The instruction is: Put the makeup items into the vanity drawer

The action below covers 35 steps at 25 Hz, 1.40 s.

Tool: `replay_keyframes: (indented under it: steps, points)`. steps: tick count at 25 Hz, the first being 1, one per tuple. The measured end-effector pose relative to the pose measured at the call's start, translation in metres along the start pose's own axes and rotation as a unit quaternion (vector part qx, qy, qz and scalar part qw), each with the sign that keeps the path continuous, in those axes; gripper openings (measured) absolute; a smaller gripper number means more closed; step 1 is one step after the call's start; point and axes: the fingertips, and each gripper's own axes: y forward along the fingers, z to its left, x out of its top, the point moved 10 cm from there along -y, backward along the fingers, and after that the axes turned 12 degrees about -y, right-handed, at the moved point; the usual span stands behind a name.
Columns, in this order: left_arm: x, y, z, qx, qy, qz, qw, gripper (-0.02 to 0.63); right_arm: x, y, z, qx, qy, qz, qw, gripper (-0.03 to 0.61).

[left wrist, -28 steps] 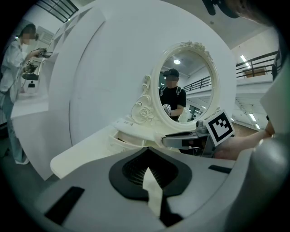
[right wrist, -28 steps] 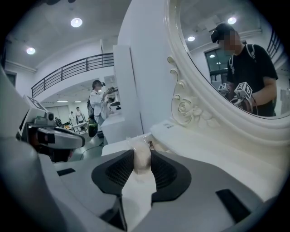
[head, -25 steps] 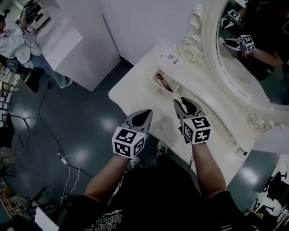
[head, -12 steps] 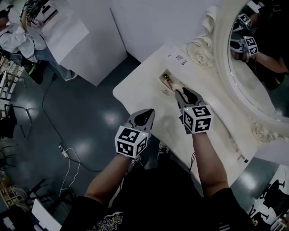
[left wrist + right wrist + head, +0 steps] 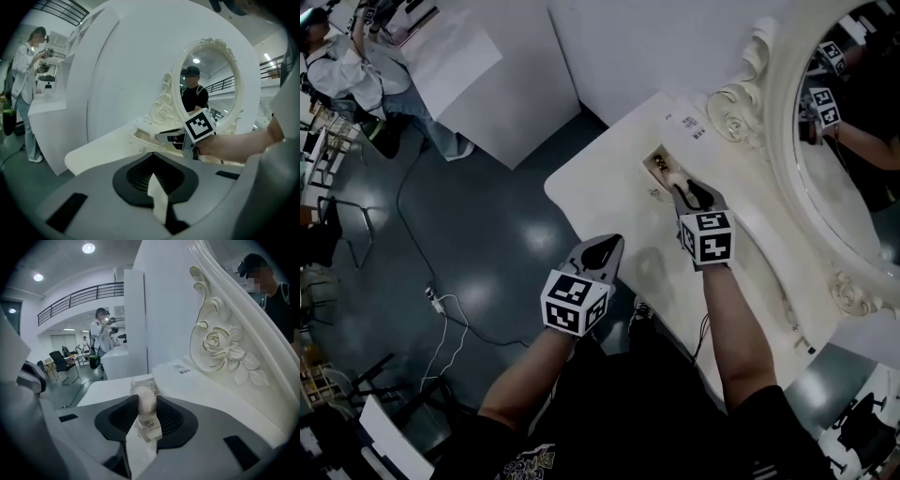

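Since a second ago the right tongs [image 5: 693,193] have travelled away from the person and slightly down, so their tips now sit at the near end of the open drawer [image 5: 650,171]. The left tongs [image 5: 600,249] have barely shifted and hang over the near left edge of the bench [image 5: 600,187].

The right tongs are clenched on a small pale makeup bottle [image 5: 145,406], gripping it by its rounded upper part with the clear body hanging below. The left tongs are closed with nothing between them.

The grip looks like the weak spot. The pads press on a smooth, curved surface, so the bottle may swivel or slide out before it is over the opening. The drawer is narrow and the bottle comes in at a slant, so its lower end could catch the rim and tip out onto the bench. From there it could roll off the left edge to the floor. Letting go too high could drop it hard onto a gold-toned item [image 5: 657,165] already lying in the drawer.

By count there are two tongs, one bottle in hand and one open drawer. At least one item lies inside the drawer, though more cannot be made out. One ornate mirror [image 5: 853,169] stands at the far right of the one bench.
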Motion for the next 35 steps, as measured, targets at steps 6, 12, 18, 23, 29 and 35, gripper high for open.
replay_keyframes:
  steps: [6,12,18,23,29,35]
  points:
    - [-0.005,-0.005,0.003,0.013,-0.008,0.001,0.9999,0.008,-0.002,0.007,0.000,-0.005,-0.014,0.003,1.000,0.147]
    - [-0.008,-0.009,0.006,0.019,-0.012,0.001,0.9998,0.008,-0.002,0.011,0.004,-0.010,-0.027,0.002,1.000,0.160]
    - [-0.006,-0.010,0.008,0.016,-0.011,0.001,0.9998,0.008,0.001,0.008,0.005,-0.015,-0.031,-0.006,0.999,0.169]
    - [-0.003,-0.010,0.009,0.010,-0.008,0.000,0.9999,0.008,0.007,0.004,0.006,-0.022,-0.028,-0.016,0.999,0.169]
    - [-0.001,-0.014,0.012,0.002,-0.006,-0.004,1.0000,0.008,0.013,-0.007,0.009,-0.040,-0.011,-0.027,0.999,0.036]
    - [0.003,-0.023,0.012,-0.013,0.001,-0.009,0.9999,0.008,0.017,-0.030,0.016,-0.045,0.023,-0.041,0.998,0.028]
